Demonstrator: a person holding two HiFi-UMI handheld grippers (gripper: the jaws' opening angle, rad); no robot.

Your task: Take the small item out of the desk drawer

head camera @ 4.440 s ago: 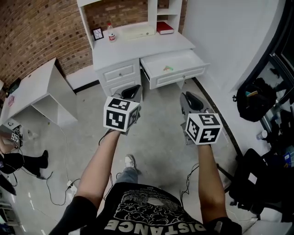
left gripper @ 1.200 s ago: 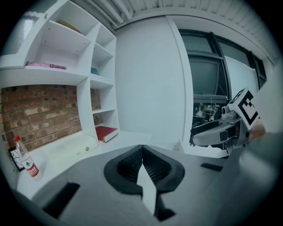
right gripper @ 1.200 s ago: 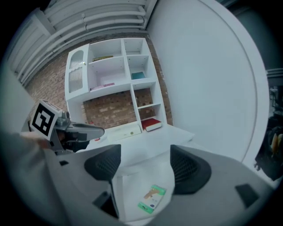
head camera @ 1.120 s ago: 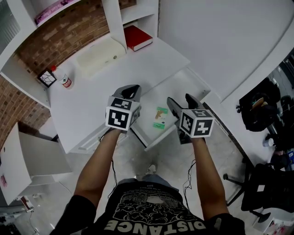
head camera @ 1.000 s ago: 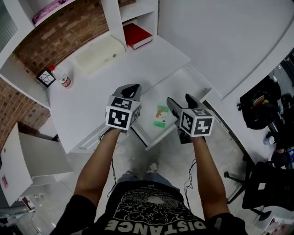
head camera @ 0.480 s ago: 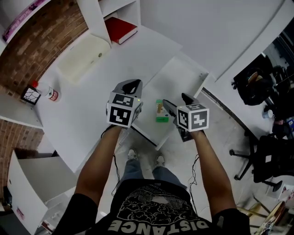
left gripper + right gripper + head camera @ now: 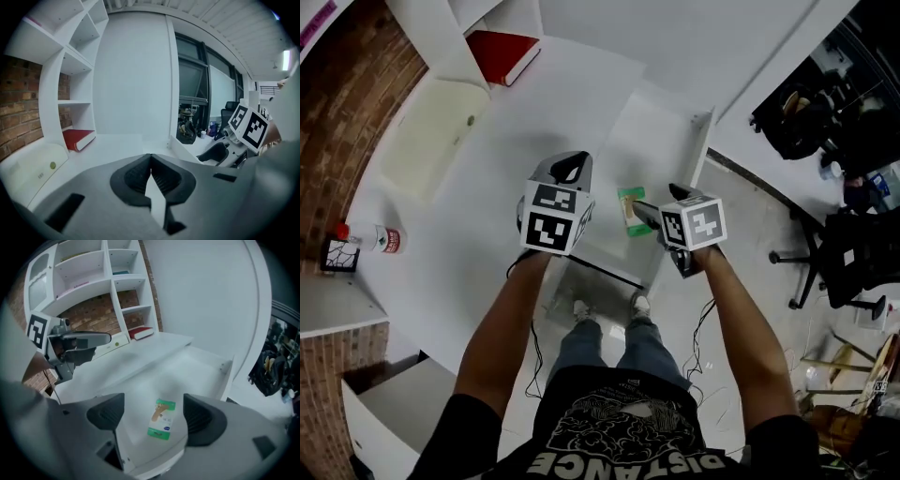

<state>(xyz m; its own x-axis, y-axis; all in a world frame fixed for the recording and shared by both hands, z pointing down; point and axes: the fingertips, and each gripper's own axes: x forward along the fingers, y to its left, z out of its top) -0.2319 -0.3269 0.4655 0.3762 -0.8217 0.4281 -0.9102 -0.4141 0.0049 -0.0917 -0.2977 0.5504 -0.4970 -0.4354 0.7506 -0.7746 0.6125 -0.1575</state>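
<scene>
Since half a second ago your right gripper [image 7: 657, 200] has advanced over the open drawer [image 7: 700, 150], and the small packet [image 7: 161, 420] now sits framed between its jaws in the right gripper view. Those jaws are opening, already wide, and hold nothing; the pads stand clear of the packet on both sides. The packet, green and white with a plaster printed on it, lies flat on the drawer floor near the front wall, untouched. Your left gripper [image 7: 151, 159] is closed with nothing in it and hovers above the worktop [image 7: 487, 187], just left of the drawer. Expect three faults from this position. First, the packet looks thin and lies flat, so jaws brought down level with the floor may close above it or skate across it and catch nothing. Second, a pad that lands on the packet's face instead of its edge may push it along the smooth floor, possibly against the front wall, where access is tighter. Third, jaws this wide leave less margin inside the drawer, so a descent off line may strike the front wall or the right side wall. Keep the left gripper away from the drawer edge, since a knock there could shift the packet.
</scene>
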